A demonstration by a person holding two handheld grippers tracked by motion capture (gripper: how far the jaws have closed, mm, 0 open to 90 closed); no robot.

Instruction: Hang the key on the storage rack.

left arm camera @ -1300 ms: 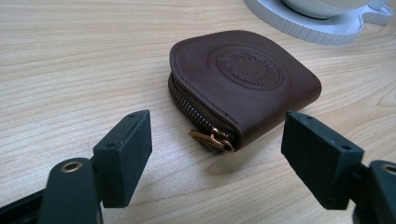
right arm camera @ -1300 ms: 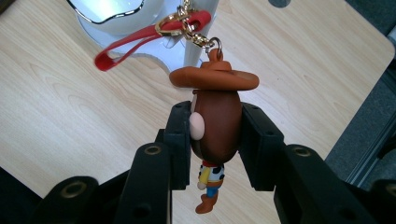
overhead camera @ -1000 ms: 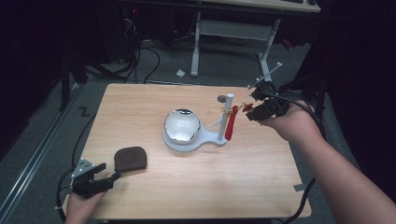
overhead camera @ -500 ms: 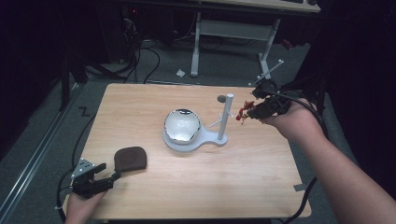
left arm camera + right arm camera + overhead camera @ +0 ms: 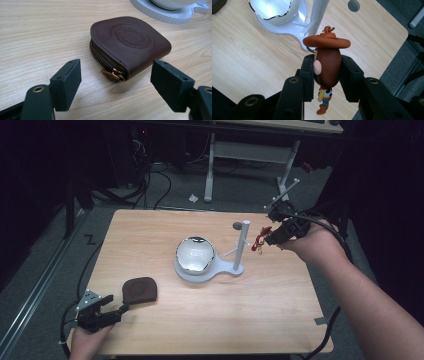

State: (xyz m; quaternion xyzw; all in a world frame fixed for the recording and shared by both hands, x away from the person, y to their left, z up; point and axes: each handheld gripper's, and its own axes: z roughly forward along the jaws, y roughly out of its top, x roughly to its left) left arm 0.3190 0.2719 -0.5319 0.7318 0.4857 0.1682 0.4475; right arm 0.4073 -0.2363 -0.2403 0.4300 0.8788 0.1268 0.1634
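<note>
The right gripper (image 5: 327,75) is clamped on the head of a cowboy figure keychain (image 5: 326,72), its 2 jaws pressing the brown head from both sides, and holds it in the air just beside the post of the white stand (image 5: 241,245), over the right part of the table (image 5: 280,320). The left gripper (image 5: 115,82) rests at the near left corner with its 2 jaws apart, just short of a brown zip pouch (image 5: 130,47) lying flat on the table.
</note>
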